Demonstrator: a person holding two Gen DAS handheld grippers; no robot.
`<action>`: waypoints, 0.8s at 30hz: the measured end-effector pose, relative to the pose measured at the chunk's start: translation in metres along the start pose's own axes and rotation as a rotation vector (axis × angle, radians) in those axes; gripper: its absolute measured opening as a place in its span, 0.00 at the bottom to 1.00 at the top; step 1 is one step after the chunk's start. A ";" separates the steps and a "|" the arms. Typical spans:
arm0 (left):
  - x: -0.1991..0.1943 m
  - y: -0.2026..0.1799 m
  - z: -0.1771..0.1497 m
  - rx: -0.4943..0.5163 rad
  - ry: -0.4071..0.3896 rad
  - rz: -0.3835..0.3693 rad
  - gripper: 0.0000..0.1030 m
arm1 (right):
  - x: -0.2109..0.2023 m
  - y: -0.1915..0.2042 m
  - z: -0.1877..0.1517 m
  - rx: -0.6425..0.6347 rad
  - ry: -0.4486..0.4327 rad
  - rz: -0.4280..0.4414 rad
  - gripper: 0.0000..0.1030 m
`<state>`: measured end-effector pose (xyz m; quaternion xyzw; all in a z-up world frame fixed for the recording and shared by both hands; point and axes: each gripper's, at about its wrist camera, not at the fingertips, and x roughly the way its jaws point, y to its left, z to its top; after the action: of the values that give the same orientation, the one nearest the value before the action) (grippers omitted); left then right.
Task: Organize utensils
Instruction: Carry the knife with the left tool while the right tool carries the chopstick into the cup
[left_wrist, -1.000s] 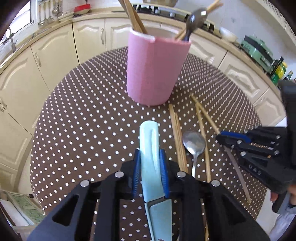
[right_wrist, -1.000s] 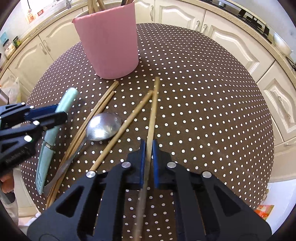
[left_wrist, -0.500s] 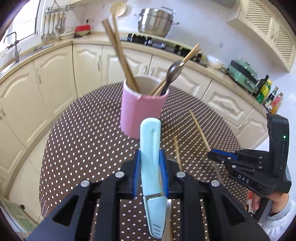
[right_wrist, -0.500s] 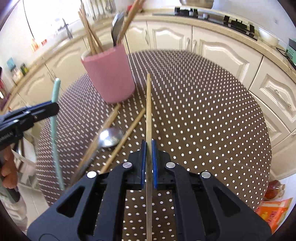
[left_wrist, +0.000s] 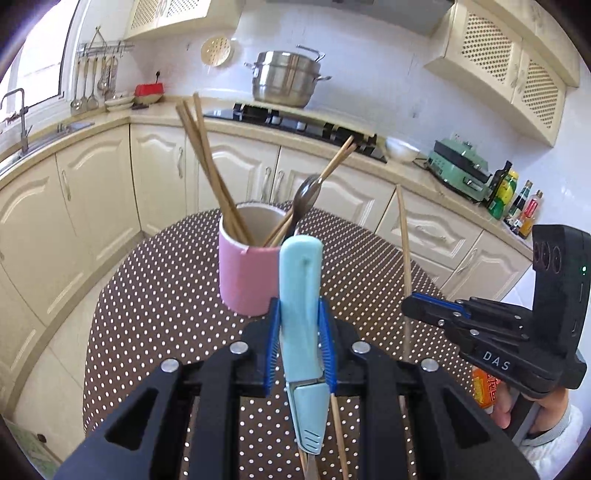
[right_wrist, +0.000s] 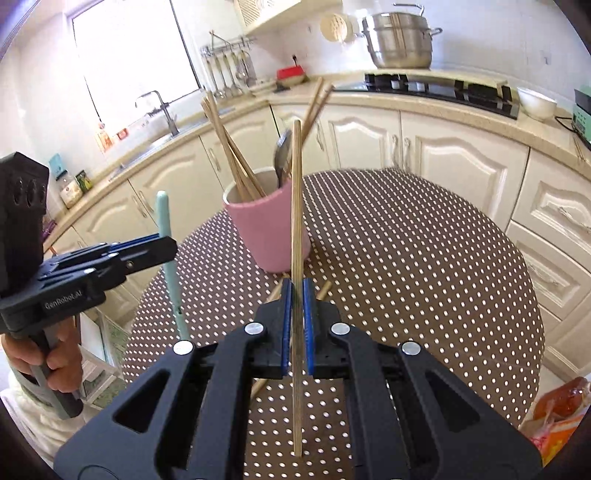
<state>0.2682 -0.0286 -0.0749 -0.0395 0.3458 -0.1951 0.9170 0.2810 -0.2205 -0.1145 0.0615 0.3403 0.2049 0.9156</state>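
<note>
My left gripper (left_wrist: 300, 314) is shut on a light blue knife (left_wrist: 300, 280), handle pointing up, held above the table. It also shows in the right wrist view (right_wrist: 147, 251) with the knife (right_wrist: 168, 254). My right gripper (right_wrist: 296, 295) is shut on a single wooden chopstick (right_wrist: 296, 206), held upright; it also shows in the left wrist view (left_wrist: 417, 308) with the chopstick (left_wrist: 403, 240). A pink utensil cup (left_wrist: 245, 275) stands ahead on the table and holds several chopsticks and a spoon (left_wrist: 308, 192). It also shows in the right wrist view (right_wrist: 267, 229).
The round table (right_wrist: 424, 251) has a brown cloth with white dots. Loose chopsticks (right_wrist: 275, 295) lie on it behind my right gripper. Cream kitchen cabinets (left_wrist: 92, 206) ring the table. An orange bag (right_wrist: 557, 410) lies on the floor at the right.
Both grippers have lifted off the table and tilted up, the left with the knife and the right with the chopstick. The cup now sits lower and farther in both views.
</note>
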 end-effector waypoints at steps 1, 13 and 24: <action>-0.001 -0.001 0.002 0.003 -0.007 0.000 0.19 | -0.002 0.002 0.002 -0.002 -0.012 0.005 0.06; -0.016 0.000 0.051 0.023 -0.187 0.034 0.19 | -0.016 0.029 0.058 -0.039 -0.172 0.064 0.06; -0.023 -0.004 0.099 0.031 -0.377 0.071 0.19 | -0.009 0.056 0.115 -0.072 -0.367 0.065 0.06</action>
<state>0.3153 -0.0295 0.0148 -0.0488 0.1661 -0.1571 0.9723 0.3307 -0.1705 -0.0076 0.0762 0.1581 0.2319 0.9568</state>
